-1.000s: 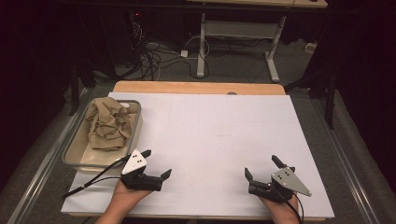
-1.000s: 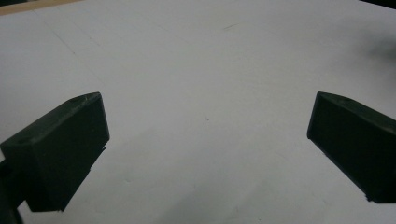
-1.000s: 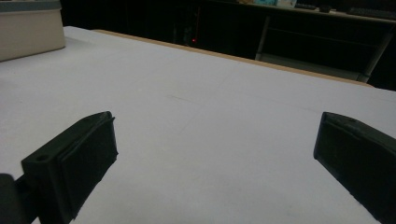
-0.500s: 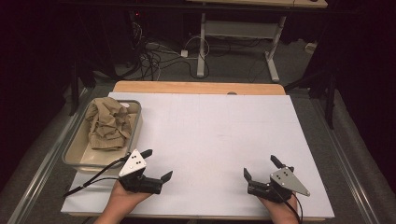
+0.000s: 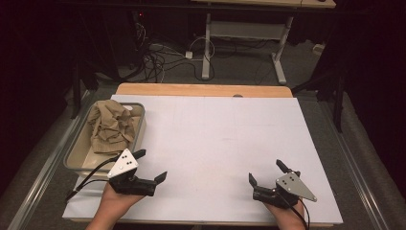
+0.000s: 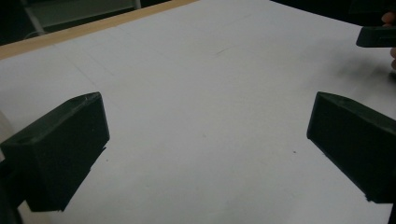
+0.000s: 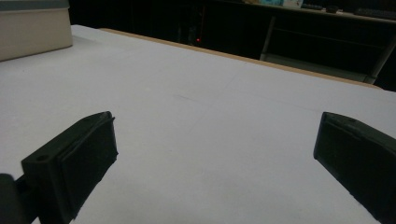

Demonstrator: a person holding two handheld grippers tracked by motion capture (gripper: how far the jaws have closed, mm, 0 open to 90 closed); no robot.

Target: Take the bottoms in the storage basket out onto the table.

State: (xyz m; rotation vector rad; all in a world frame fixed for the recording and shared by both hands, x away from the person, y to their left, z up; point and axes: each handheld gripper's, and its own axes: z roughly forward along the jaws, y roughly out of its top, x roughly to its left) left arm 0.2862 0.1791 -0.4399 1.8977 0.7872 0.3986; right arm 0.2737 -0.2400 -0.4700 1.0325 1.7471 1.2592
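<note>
My left gripper (image 5: 151, 165) rests open low on the white table sheet (image 5: 215, 139), just right of the tray's near corner. In the left gripper view its two black jaws stand wide apart around bare sheet (image 6: 208, 100). My right gripper (image 5: 265, 171) sits open near the front right of the sheet, held by a hand. The right gripper view shows the same wide gap with nothing in it (image 7: 217, 119). A crumpled tan cloth (image 5: 112, 127) lies in a grey tray (image 5: 72, 153) at the left edge.
The tray's pale wall (image 7: 32, 28) stands far left in the right gripper view. A jaw of the other gripper (image 6: 376, 36) shows at the top right of the left gripper view. A wooden strip (image 5: 201, 89) borders the far edge. Cables and a desk frame (image 5: 239, 33) lie beyond.
My left gripper has drifted a little to the left, closer to the tray. The right gripper has hardly moved. Both stay open.
</note>
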